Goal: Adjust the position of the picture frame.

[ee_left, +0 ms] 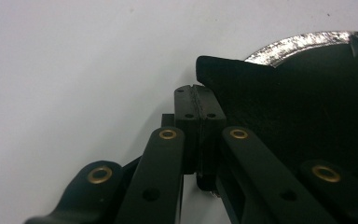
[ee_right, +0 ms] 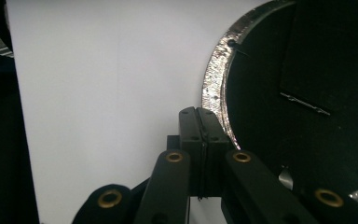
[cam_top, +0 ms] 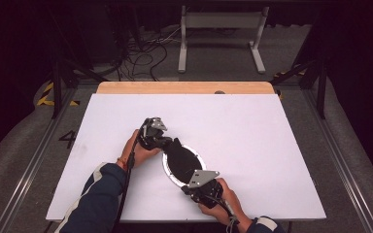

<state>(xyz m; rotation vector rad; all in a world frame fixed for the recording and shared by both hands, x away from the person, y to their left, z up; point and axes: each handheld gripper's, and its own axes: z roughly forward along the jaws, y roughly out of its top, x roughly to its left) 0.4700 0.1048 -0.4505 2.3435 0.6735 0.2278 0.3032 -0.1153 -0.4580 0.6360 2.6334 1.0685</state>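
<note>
While both hands work at mid-bench, black cloth (cam_top: 180,158) lies over silver-rimmed round plate (cam_top: 167,170). Left gripper (cam_top: 167,141) fingers clenched on cloth edge; right gripper (cam_top: 190,188) fingers clenched, contents unclear. Advice: pull evenly, keep plate still.

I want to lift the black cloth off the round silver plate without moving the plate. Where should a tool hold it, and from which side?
Probably at the black cloth's pointed corner, which overhangs the silver plate's rim at the far left. It lies free on the white table there, so a tool coming in low from the left can pinch cloth alone.
</note>
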